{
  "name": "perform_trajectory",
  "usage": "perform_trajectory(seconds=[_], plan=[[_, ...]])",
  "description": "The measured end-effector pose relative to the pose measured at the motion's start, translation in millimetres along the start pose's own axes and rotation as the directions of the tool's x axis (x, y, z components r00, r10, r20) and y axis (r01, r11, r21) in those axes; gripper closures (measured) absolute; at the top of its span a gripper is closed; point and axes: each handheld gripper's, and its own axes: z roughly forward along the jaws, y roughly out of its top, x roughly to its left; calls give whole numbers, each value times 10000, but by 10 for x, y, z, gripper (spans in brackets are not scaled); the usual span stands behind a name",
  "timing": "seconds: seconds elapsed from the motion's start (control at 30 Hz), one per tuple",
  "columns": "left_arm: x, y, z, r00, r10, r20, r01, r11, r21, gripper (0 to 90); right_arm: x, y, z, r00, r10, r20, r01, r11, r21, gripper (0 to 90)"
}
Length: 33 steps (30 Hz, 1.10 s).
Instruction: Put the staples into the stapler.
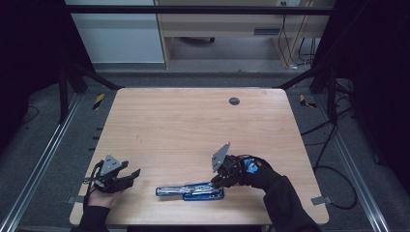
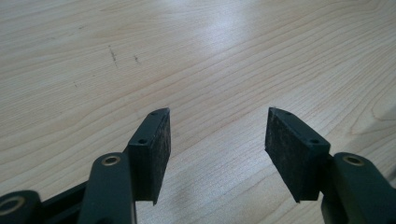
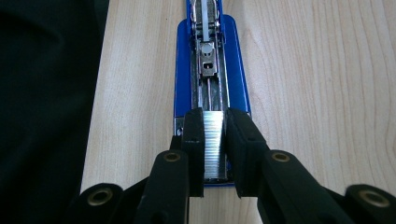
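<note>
A blue stapler (image 1: 189, 191) lies opened flat near the table's front edge, its metal channel facing up (image 3: 211, 70). My right gripper (image 1: 216, 181) is over the stapler's right end, shut on a silver strip of staples (image 3: 214, 144) held just above the channel. My left gripper (image 1: 131, 175) rests at the front left of the table, well apart from the stapler. Its jaws stand open over bare wood, and its black pads (image 2: 156, 149) have nothing between them.
The wooden table (image 1: 193, 125) has a small round grommet (image 1: 234, 101) near its far edge. The table's front edge (image 3: 95, 112) runs close beside the stapler, with dark space beyond it. Cables lie on the floor at the right.
</note>
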Motion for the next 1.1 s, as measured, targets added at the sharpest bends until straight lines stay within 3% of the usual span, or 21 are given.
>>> perform_trajectory(seconds=[0.47, 0.57, 0.73, 1.1], plan=[[0, 1, -2, 10000, 14, 2, -14, 10000, -8, 407, 6, 2, 27, 10000, -59, 39, 59, 9999, 141, 773], [0, 2, -3, 10000, 13, 5, -13, 10000, -11, 406, 6, 0, 34, 9999, -75, 92, 73, 9998, 174, 722], [0, 2, -3, 10000, 11, 13, -11, 10000, -9, 407, 6, -2, 11, 9999, 26, 164, -24, 9999, -150, 706], [0, 1, 3, 10000, 35, 51, -35, 10000, 31, 406, -6, -14, 47, 9997, 241, -18, -241, 9997, -88, 777]])
